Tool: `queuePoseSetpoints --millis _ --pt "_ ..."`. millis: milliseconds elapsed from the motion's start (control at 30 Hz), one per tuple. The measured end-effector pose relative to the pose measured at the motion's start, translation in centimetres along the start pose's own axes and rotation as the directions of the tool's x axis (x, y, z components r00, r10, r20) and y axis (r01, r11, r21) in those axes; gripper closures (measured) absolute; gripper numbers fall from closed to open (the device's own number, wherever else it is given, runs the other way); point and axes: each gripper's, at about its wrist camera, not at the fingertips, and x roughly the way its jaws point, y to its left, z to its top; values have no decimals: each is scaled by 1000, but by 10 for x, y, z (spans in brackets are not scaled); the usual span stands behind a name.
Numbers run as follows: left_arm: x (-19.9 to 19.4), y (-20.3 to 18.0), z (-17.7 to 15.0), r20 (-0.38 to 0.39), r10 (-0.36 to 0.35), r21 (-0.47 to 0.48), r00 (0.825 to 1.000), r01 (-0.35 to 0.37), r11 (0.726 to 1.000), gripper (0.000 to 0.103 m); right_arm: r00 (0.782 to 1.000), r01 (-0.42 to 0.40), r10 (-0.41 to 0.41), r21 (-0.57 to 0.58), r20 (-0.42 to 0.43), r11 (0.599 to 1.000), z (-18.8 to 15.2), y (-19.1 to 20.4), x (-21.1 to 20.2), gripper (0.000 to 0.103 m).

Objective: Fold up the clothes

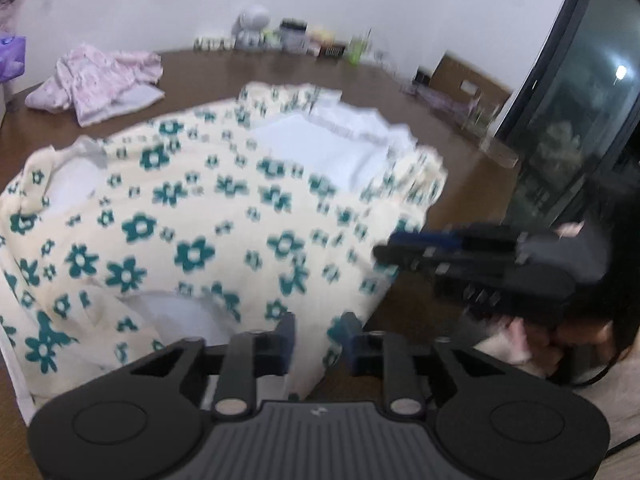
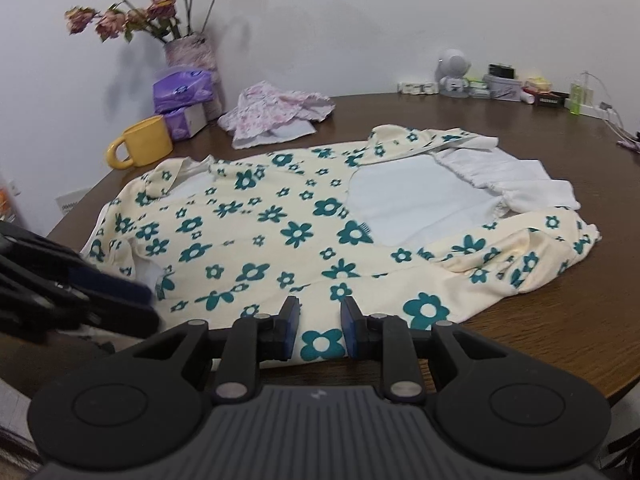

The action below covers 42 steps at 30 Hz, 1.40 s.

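The right gripper's [image 2: 320, 326] fingers [image 2: 290, 328] stand apart with the near hem of the garment [image 2: 280, 236] lying between the blue pads, which do not press on the cloth. The left gripper's [image 1: 319, 338] fingers [image 1: 285, 340] are likewise parted, with cloth of the same hem showing in the gap; that view is blurred, so I cannot tell whether the pads touch it.

The garment, cream with teal flowers, is spread flat on the brown table [image 2: 560, 320] with its white lining showing at a wide opening on the far right and at a smaller one on the left. A white ruffled part lies at its far right edge. Both grippers are at the near edge of the table, the left one appearing as a dark blurred shape at the left of the right wrist view, the right one reaching in from the right of the left wrist view, its tips at the cloth's edge.

Behind the garment lies a crumpled pink garment [image 2: 276, 114]. Left of it stand a yellow mug [image 2: 144, 142], purple tissue packs [image 2: 182, 94] and a vase of dried roses [image 2: 192, 52]. Along the far wall sit a small white figurine [image 2: 454, 72] and some containers
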Motion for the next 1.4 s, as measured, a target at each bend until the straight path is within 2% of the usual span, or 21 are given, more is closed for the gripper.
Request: queuePoseSetpoints --millis 67,167,300,400,467,500,533,600,700,767,867,1000,1067,1133,1267,1300,1333,1400 --pt "1 -6 -4 6 36 27 999 -36 999 88 1000 -4 4 -10 -7 1000 0 -2 1 80" --pt "-6 -6 -4 34 24 -10 999 -24 1000 86 1000 -7 7 -24 -16 1000 -1 -6 2 80" --pt "-2 -6 -3 9 55 -22 998 -55 998 84 1000 -4 3 -46 -18 999 1 -11 6 79" --pt "-5 -2 3 -11 48 -60 999 -49 997 83 998 -40 37 -59 -43 997 10 -17 9 79" --pt "-20 5 15 38 56 -91 998 -53 994 76 996 -66 62 -66 -60 996 16 -21 12 78" --pt "-29 9 23 69 76 -105 995 -68 992 69 995 -80 77 -69 -57 994 25 -25 12 78" --pt "-36 14 30 97 104 -118 990 -92 989 60 995 -93 90 -77 -46 993 37 -29 12 78" --pt "-45 30 51 146 172 -168 974 -147 975 51 994 -107 105 -120 -19 987 65 -35 17 78" --pt "-33 61 79 147 237 -286 960 -188 939 49 995 -95 101 -211 15 973 107 -37 33 78" --pt "-24 83 98 141 279 -364 950 -212 907 49 994 -107 110 -258 -3 960 133 -36 55 78" --pt "-11 115 127 127 340 -476 932 -244 845 49 991 -132 123 -319 -47 938 170 -34 90 78" --pt "20 158 140 56 371 -595 927 -267 758 49 984 -160 120 -357 -133 920 203 -32 147 78" --pt "35 174 141 29 373 -647 927 -267 714 50 971 -204 143 -349 -192 915 211 -32 177 78" --pt "43 184 138 31 358 -684 933 -242 689 51 956 -253 182 -337 -229 907 214 -31 200 78" --pt "56 195 141 48 330 -723 943 -195 663 53 937 -307 227 -318 -266 897 216 -29 227 78" --pt "59 196 142 51 323 -727 945 -187 661 61 932 -321 240 -309 -271 896 215 -29 232 78" --pt "61 196 142 52 328 -725 943 -190 662 77 930 -326 247 -301 -272 896 214 -30 235 78" --pt "66 197 140 64 328 -715 942 -186 673 98 929 -330 254 -289 -270 899 211 -31 242 78"
